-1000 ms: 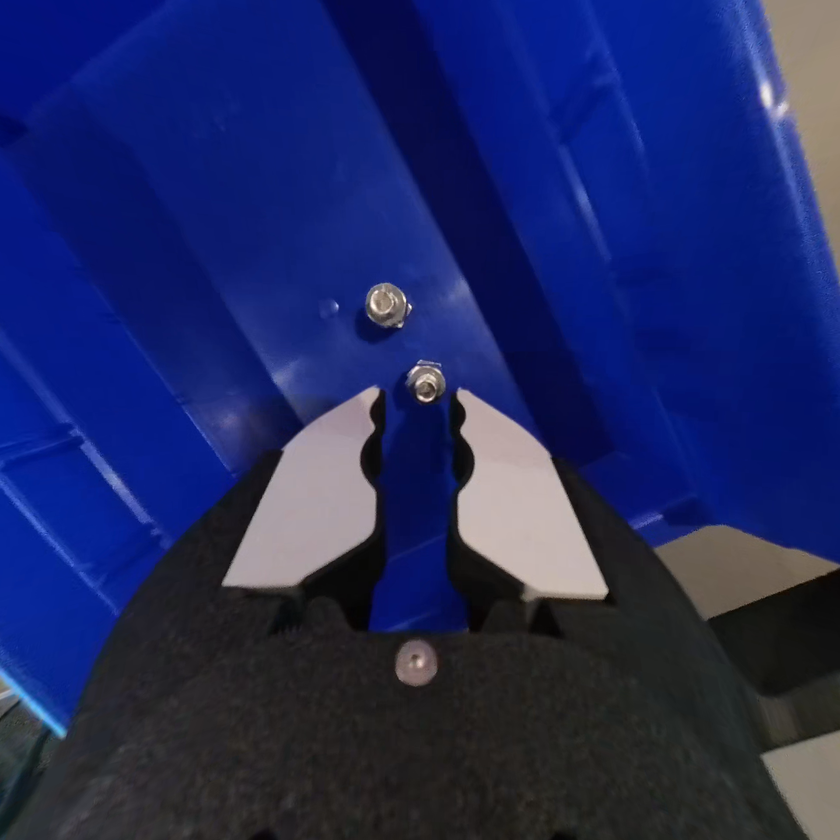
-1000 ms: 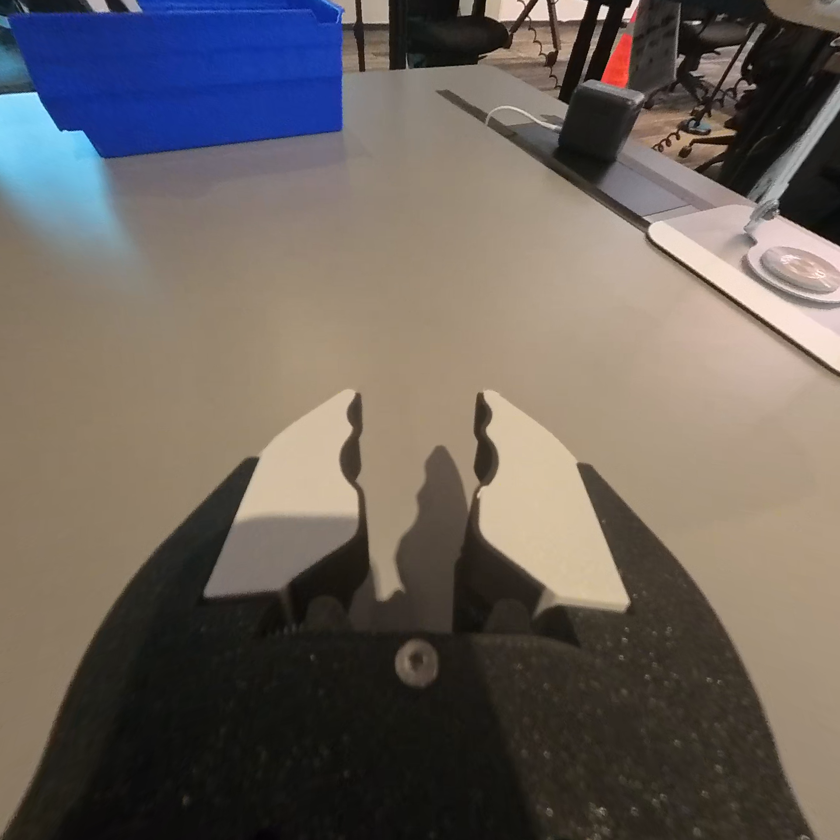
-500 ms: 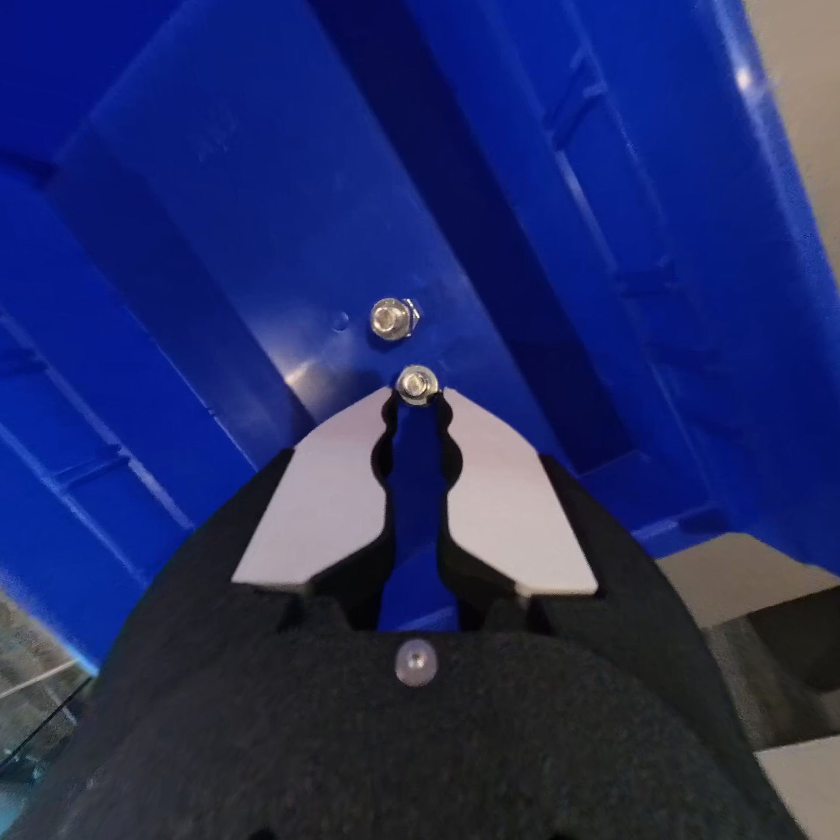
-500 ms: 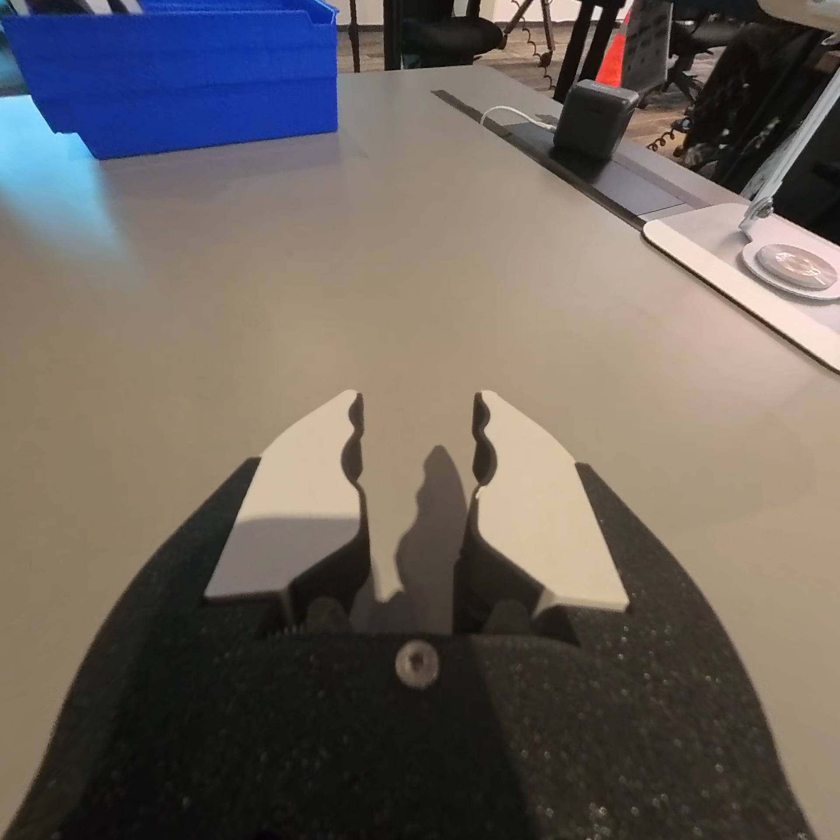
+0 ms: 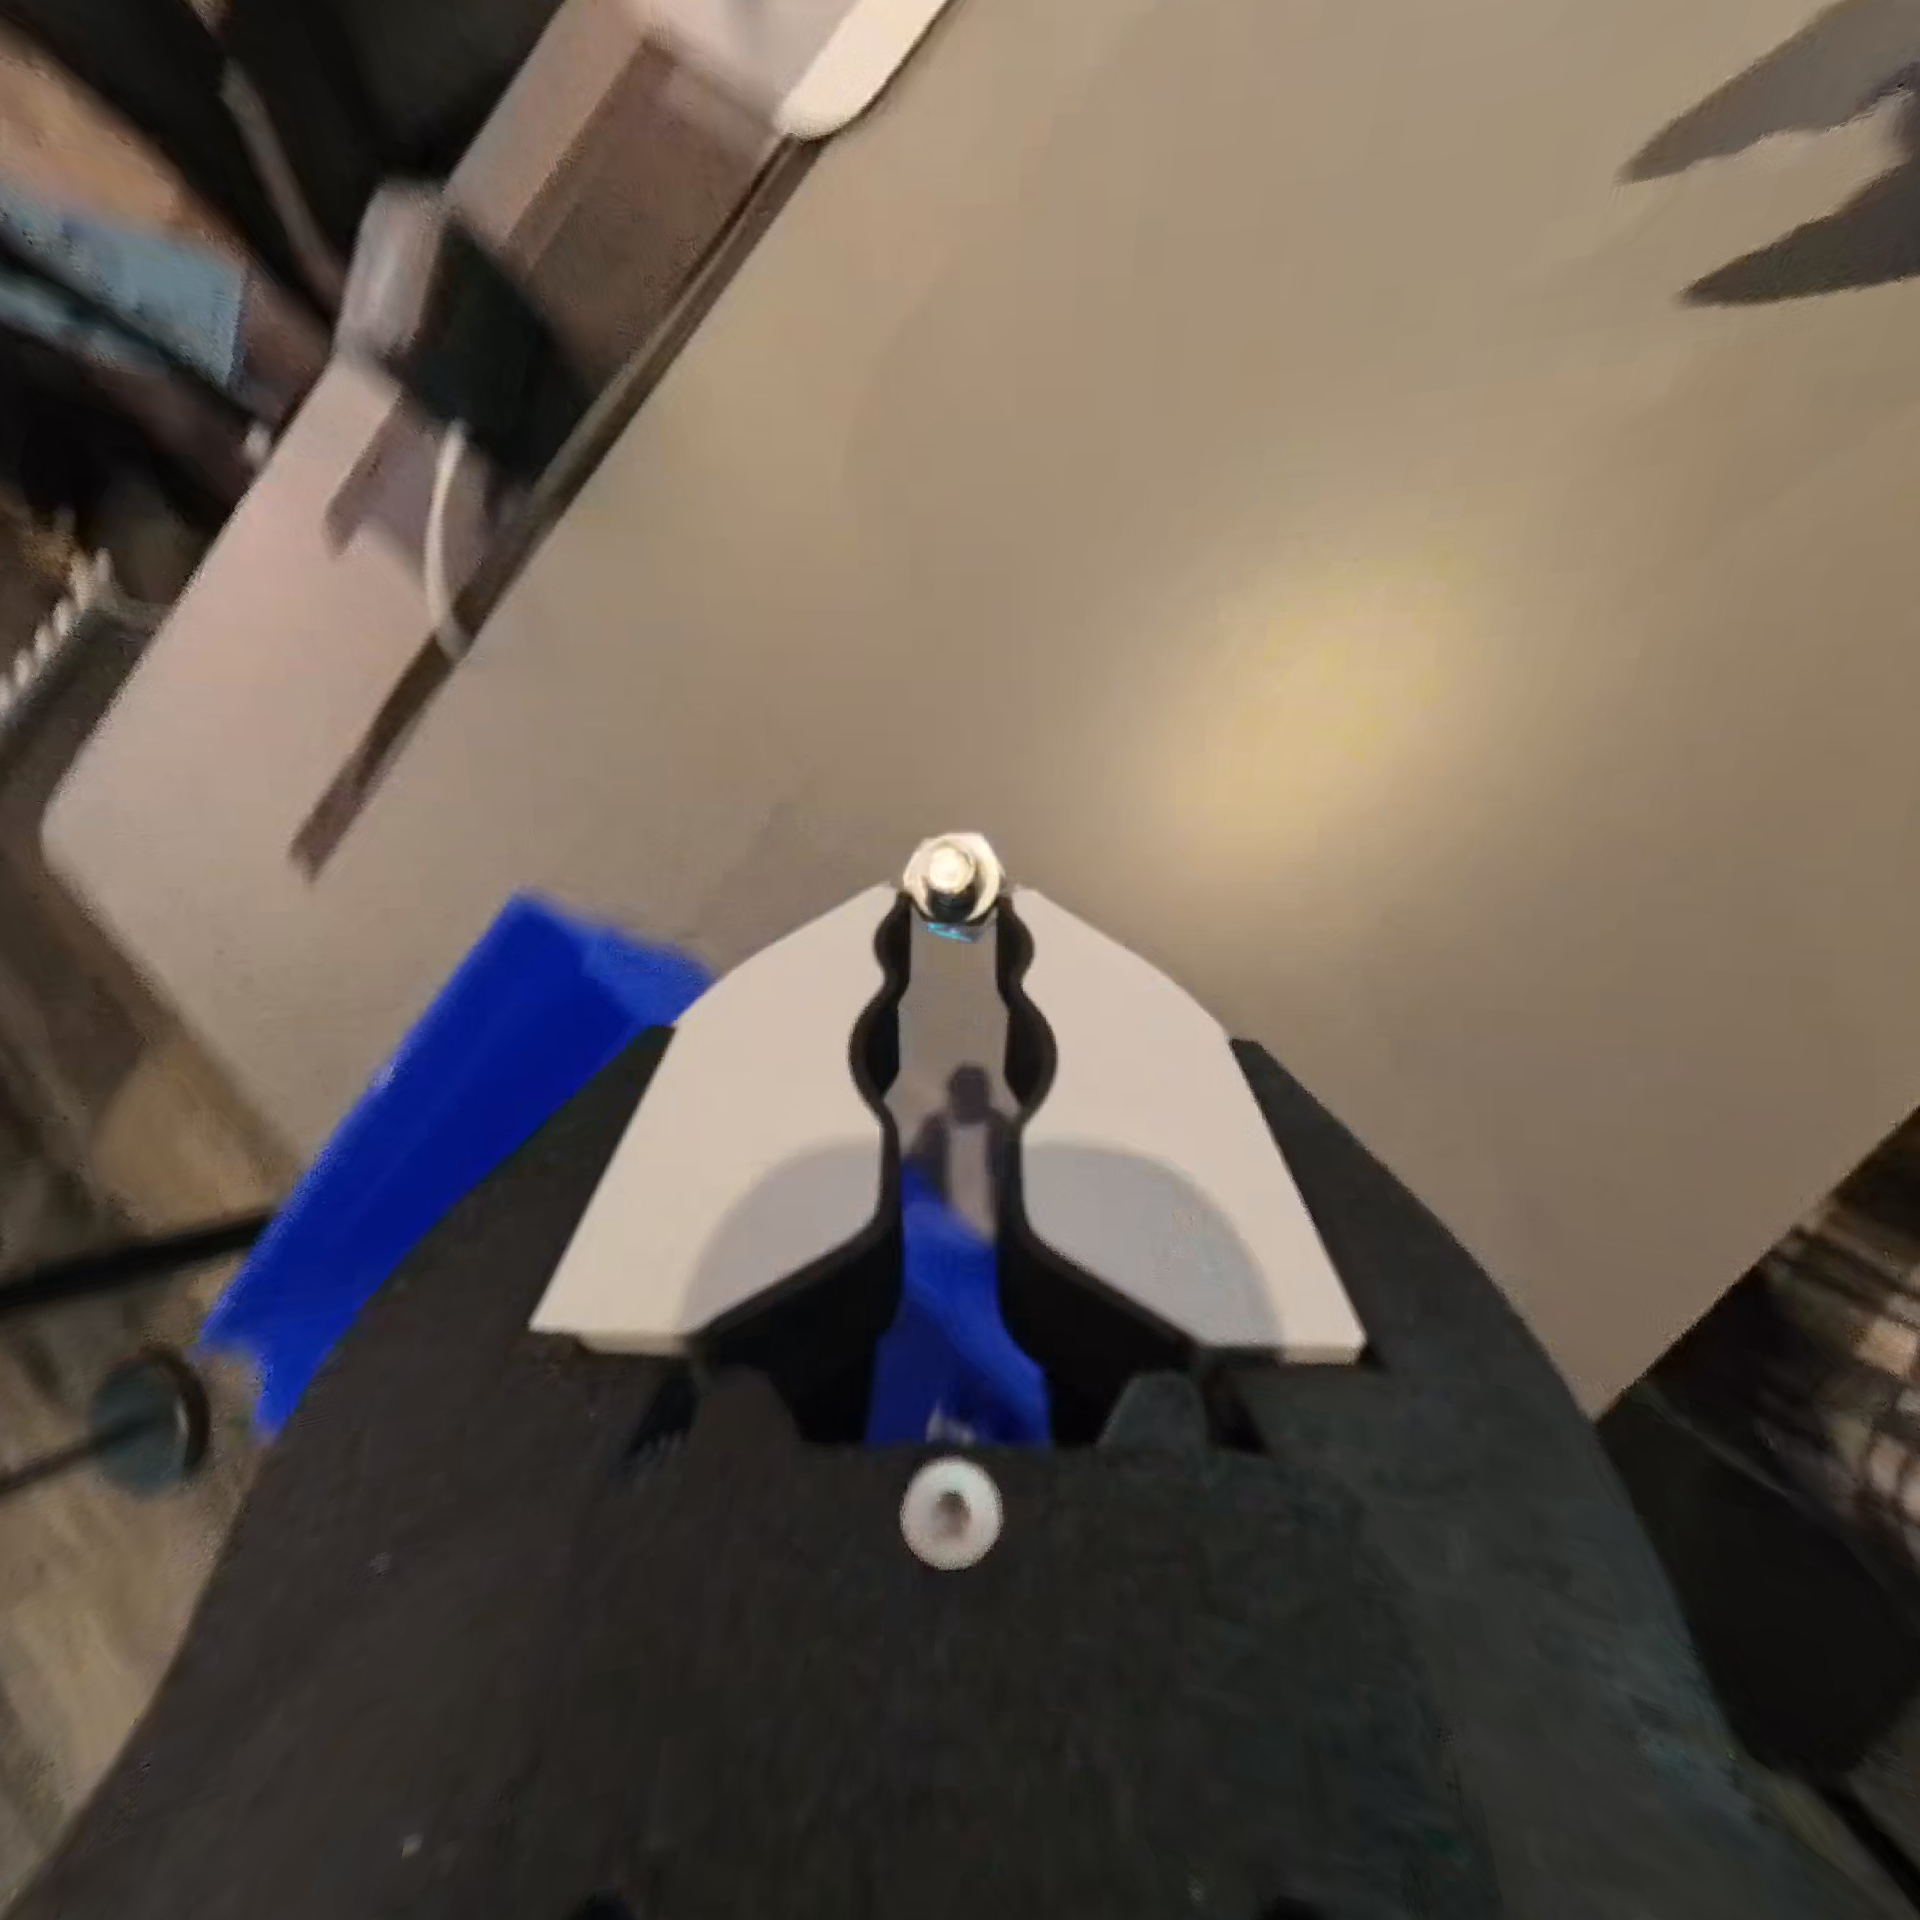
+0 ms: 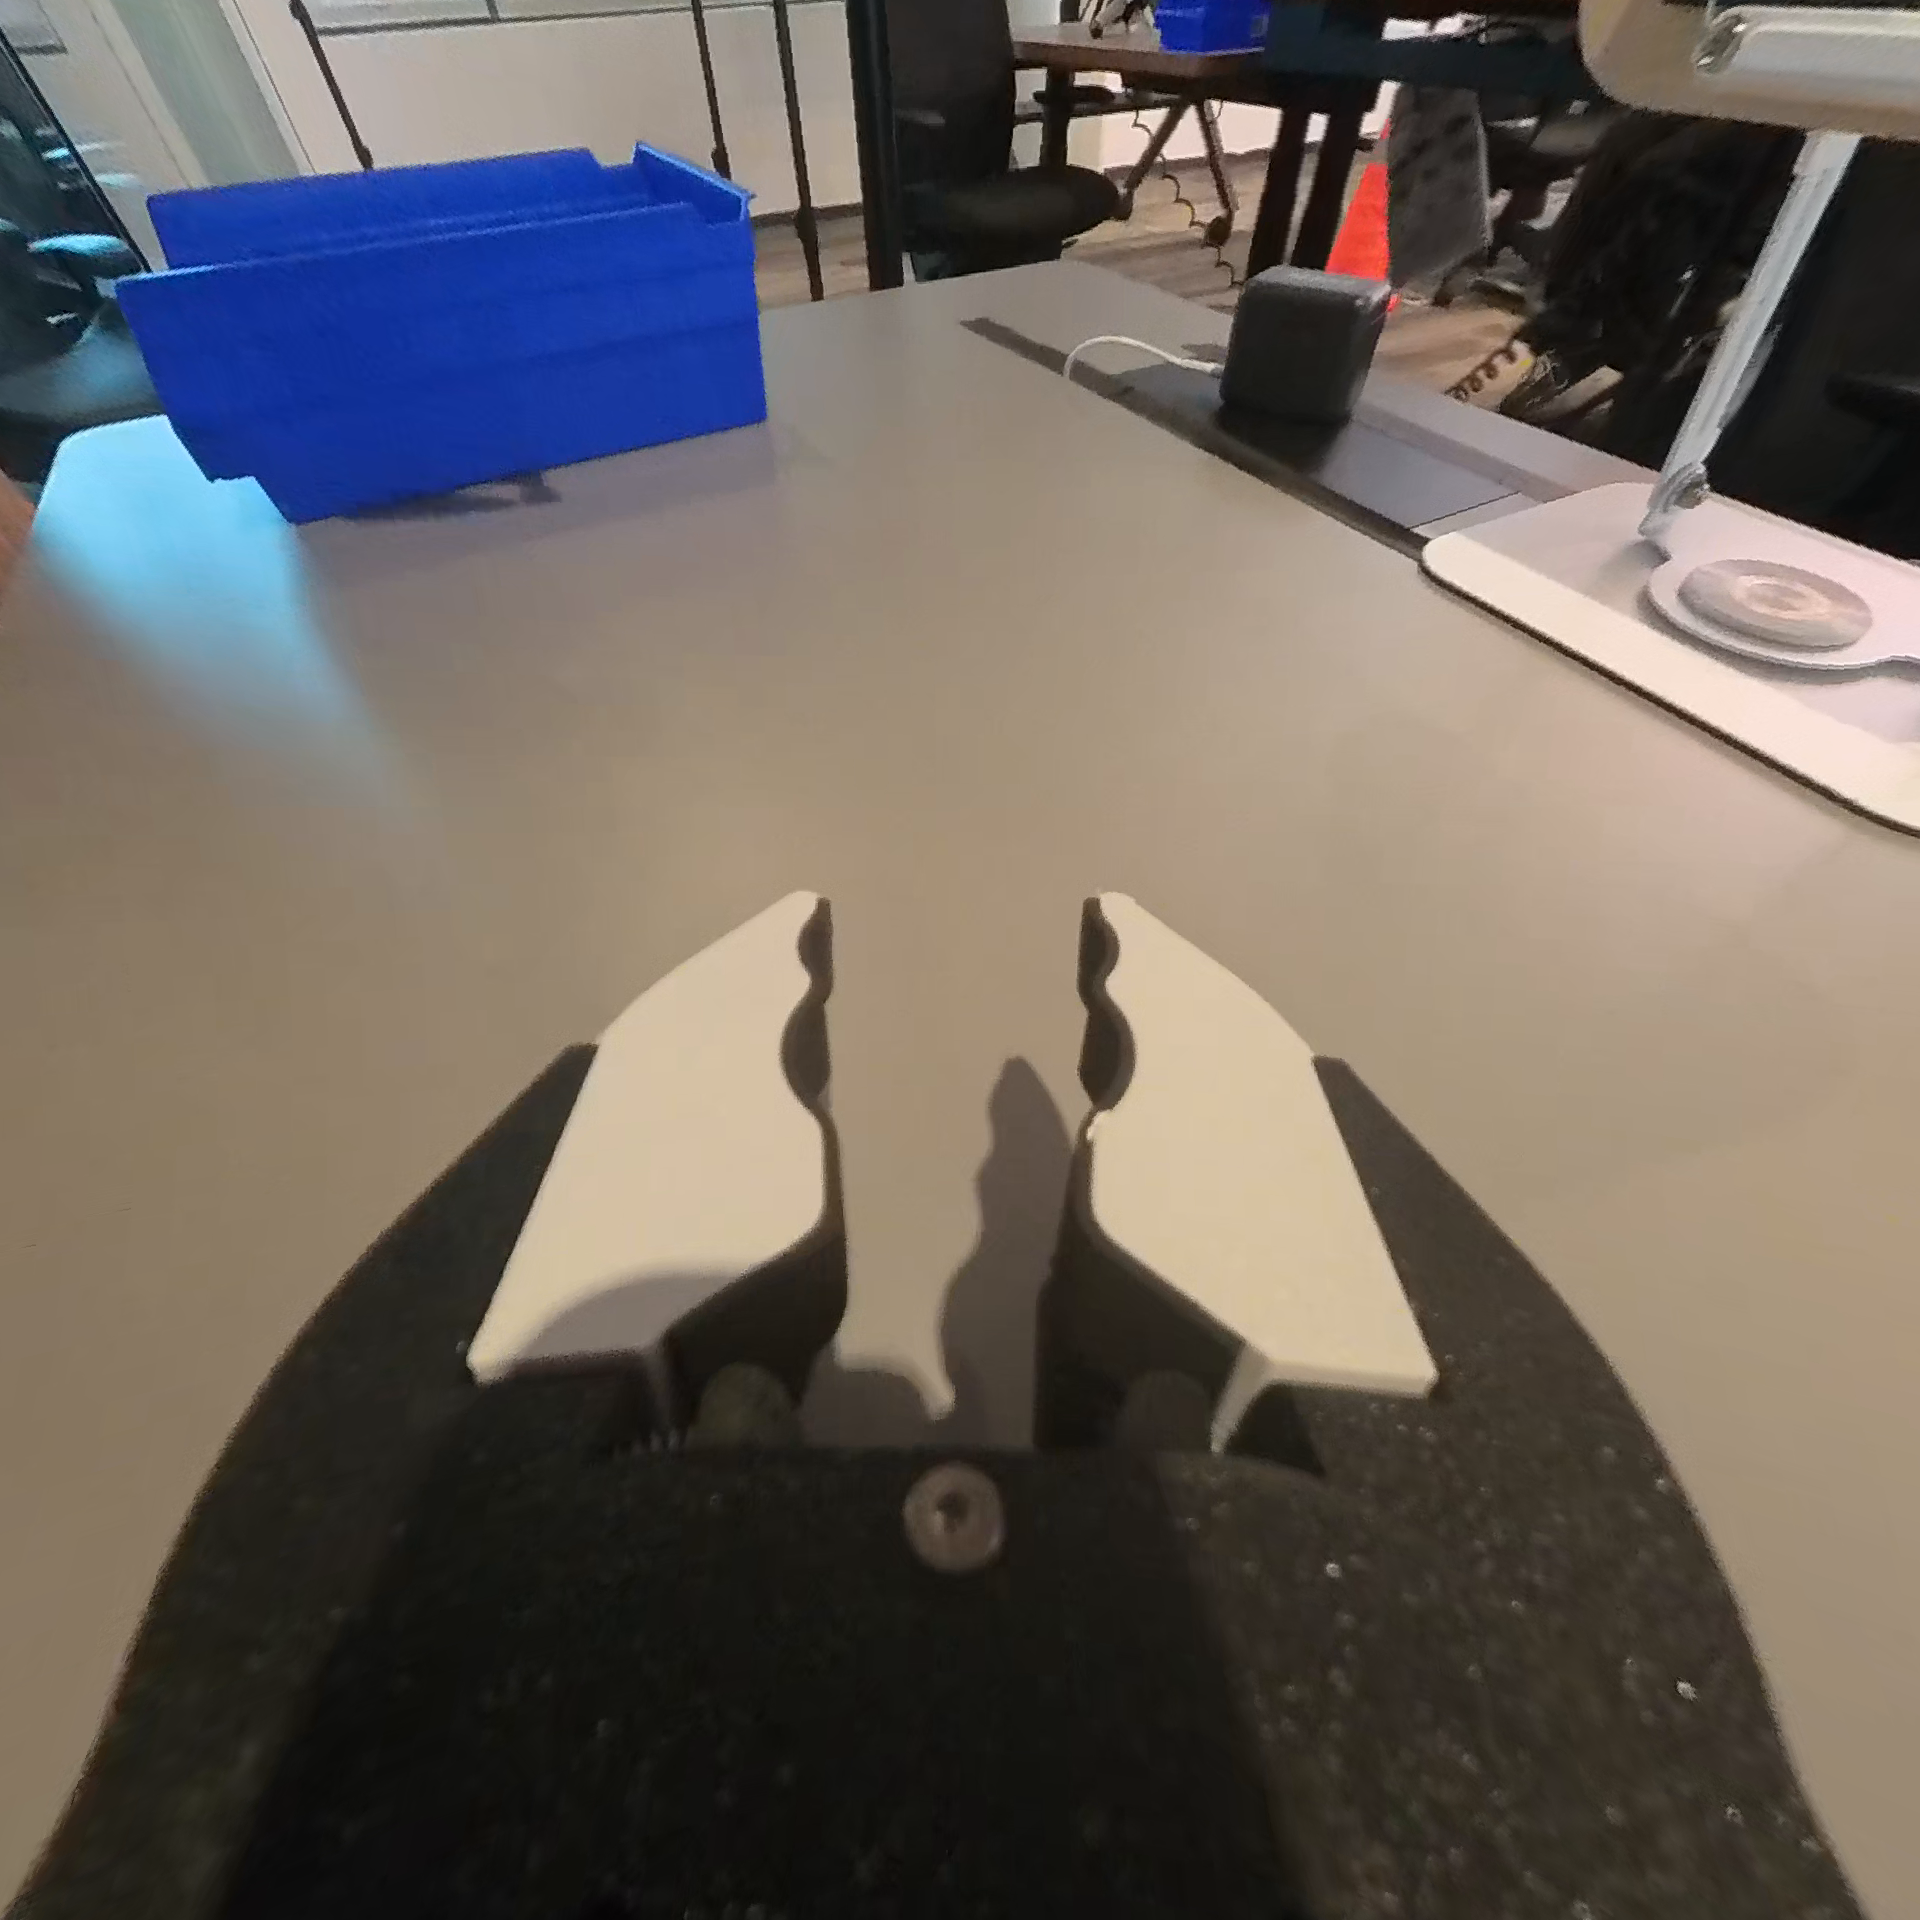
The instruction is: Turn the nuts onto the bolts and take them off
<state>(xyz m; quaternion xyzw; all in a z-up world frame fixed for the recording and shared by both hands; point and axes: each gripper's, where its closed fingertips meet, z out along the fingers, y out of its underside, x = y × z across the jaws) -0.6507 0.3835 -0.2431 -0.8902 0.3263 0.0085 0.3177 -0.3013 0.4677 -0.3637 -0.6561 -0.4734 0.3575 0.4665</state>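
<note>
My left gripper [image 5: 951, 906] is shut on a small silver bolt with a nut on it [image 5: 951, 878], pinched between the fingertips and held in the air above the grey table [image 5: 1299, 499]. The blue bin [image 5: 447, 1122] lies low and to the left behind the gripper in the left wrist view, and stands at the far left of the table in the right wrist view [image 6: 447, 332]. My right gripper [image 6: 956, 914] is open and empty, low over the table, with nothing between its white fingers [image 6: 707, 1122].
A black cube charger [image 6: 1299, 343] with a white cable sits on a dark strip at the table's far right. A white monitor stand base [image 6: 1714, 623] lies at the right edge. Office chairs and an orange cone stand beyond the table.
My left gripper closed on the nearer bolt and nut in the blue bin, then lifted it out and swung over the table. The right gripper stayed open and tilted up slightly.
</note>
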